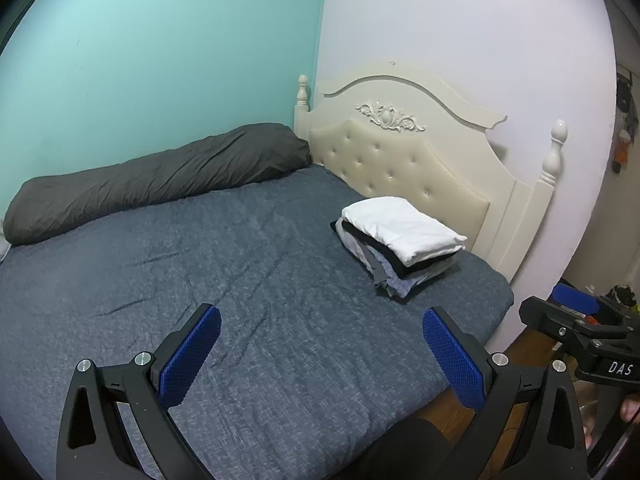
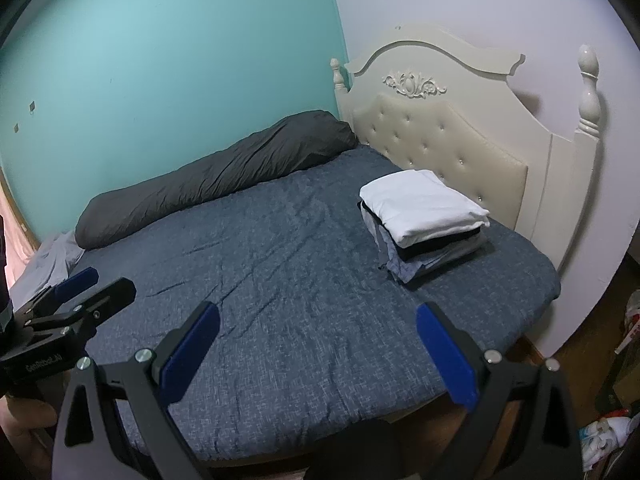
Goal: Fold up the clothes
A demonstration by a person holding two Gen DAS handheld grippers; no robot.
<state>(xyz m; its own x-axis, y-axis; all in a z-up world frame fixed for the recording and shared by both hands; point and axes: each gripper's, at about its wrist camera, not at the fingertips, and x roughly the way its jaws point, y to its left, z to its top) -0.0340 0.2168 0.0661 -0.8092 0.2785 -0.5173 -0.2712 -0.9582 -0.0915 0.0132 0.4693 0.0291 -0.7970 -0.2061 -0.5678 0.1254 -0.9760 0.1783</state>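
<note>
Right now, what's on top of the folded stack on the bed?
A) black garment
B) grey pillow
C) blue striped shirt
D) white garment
D: a white folded garment tops the stack of folded clothes near the headboard; black and grey-blue layers sit beneath it. Both the left gripper and the right gripper are open and empty.

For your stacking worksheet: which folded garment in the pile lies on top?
The white garment tops the stack, directly over a black one.
</note>
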